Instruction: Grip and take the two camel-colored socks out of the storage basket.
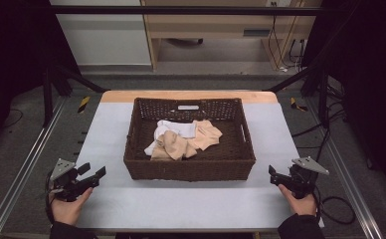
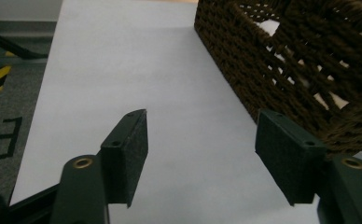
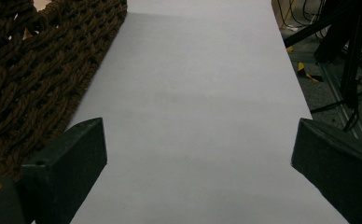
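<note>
From the high view I have both hands low at the near corners of the surface [image 1: 131,204], one on either side of the brown woven basket [image 1: 189,169]. My left hand [image 1: 69,208] comes in from the bottom left with the palm cupped under the left tool [image 1: 92,173], which points forward and slightly inward toward the basket's near left corner, its grey plate tilted on top. My right hand [image 1: 300,204] mirrors it at the bottom right, gripping the right tool [image 1: 272,173] from below, and that one points inward toward the basket's near right corner. Both tools sit just beside the basket, apart from it. In the left gripper view the left tool [image 2: 201,156] has its jaws spread wide over the bare surface [image 2: 123,70], with the basket wall [image 2: 281,60] running along the right, behind the right jaw. In the right gripper view the right tool [image 3: 198,170] is likewise spread wide, holding nothing, with the basket's weave [image 3: 39,70] at the left. Inside the basket lies a loose heap of cloth: beige pieces [image 1: 181,143] crumpled over a white piece [image 1: 178,128], toward the middle and the left.
</note>
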A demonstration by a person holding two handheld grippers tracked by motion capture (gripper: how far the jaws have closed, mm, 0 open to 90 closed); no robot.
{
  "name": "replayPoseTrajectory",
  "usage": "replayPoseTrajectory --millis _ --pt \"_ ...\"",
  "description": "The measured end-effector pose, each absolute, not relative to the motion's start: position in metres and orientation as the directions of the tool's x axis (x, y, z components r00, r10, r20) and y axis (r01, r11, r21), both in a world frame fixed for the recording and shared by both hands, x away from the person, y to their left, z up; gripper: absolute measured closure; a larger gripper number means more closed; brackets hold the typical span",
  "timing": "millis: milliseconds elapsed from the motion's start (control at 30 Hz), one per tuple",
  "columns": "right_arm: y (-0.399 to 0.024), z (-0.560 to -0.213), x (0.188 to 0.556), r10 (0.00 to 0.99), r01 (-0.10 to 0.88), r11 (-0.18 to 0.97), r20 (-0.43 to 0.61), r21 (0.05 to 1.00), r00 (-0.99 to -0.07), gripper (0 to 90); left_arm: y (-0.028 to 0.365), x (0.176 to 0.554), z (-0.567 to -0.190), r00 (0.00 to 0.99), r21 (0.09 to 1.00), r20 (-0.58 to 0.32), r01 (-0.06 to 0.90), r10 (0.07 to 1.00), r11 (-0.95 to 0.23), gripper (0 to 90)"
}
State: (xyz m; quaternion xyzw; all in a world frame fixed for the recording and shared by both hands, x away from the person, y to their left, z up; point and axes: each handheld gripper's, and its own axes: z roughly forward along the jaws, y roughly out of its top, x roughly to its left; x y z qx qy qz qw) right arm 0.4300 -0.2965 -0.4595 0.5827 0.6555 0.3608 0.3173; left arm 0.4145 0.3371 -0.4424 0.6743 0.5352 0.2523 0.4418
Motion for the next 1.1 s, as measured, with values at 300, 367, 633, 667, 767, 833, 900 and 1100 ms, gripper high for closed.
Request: replayPoseTrajectory --millis 300,367,633,667,767,833,900,1100 --pt "-0.295 -0.458 0.429 0.993 0.522 0.071 -0.009 0.850 -0.121 3.7 0.334 0.410 -0.429 0.314 0.888 -0.141 0.460 0.939 -0.020 43.9" --pt "-0.296 -0.458 0.429 0.992 0.522 0.074 -0.012 0.850 -0.122 3.9 0.335 0.408 -0.424 0.303 0.895 -0.139 0.446 0.943 -0.011 44.3" --pt "-0.297 -0.457 0.428 0.993 0.516 0.069 -0.008 0.854 -0.120 3.7 0.337 0.408 -0.414 0.304 0.903 -0.142 0.430 0.942 -0.002 44.9" --pt "-0.297 -0.456 0.428 0.993 0.510 0.065 -0.005 0.858 -0.119 3.5 0.337 0.409 -0.411 0.305 0.906 -0.144 0.423 0.941 0.002 44.9" --pt "-0.297 -0.456 0.428 0.993 0.509 0.066 -0.004 0.858 -0.122 3.6 0.337 0.410 -0.406 0.307 0.910 -0.148 0.414 0.940 0.008 44.9" --pt "-0.297 -0.456 0.427 0.992 0.508 0.068 -0.005 0.859 -0.124 3.6 0.334 0.410 -0.400 0.317 0.915 -0.156 0.402 0.935 0.016 44.8" --pt "-0.296 -0.455 0.427 0.992 0.503 0.062 0.001 0.862 -0.125 3.5 0.332 0.410 -0.396 0.324 0.918 -0.154 0.397 0.934 0.014 44.7" --pt "-0.296 -0.454 0.425 0.992 0.497 0.062 0.001 0.866 -0.127 3.5 0.324 0.414 -0.383 0.343 0.927 -0.140 0.375 0.929 0.001 44.9"
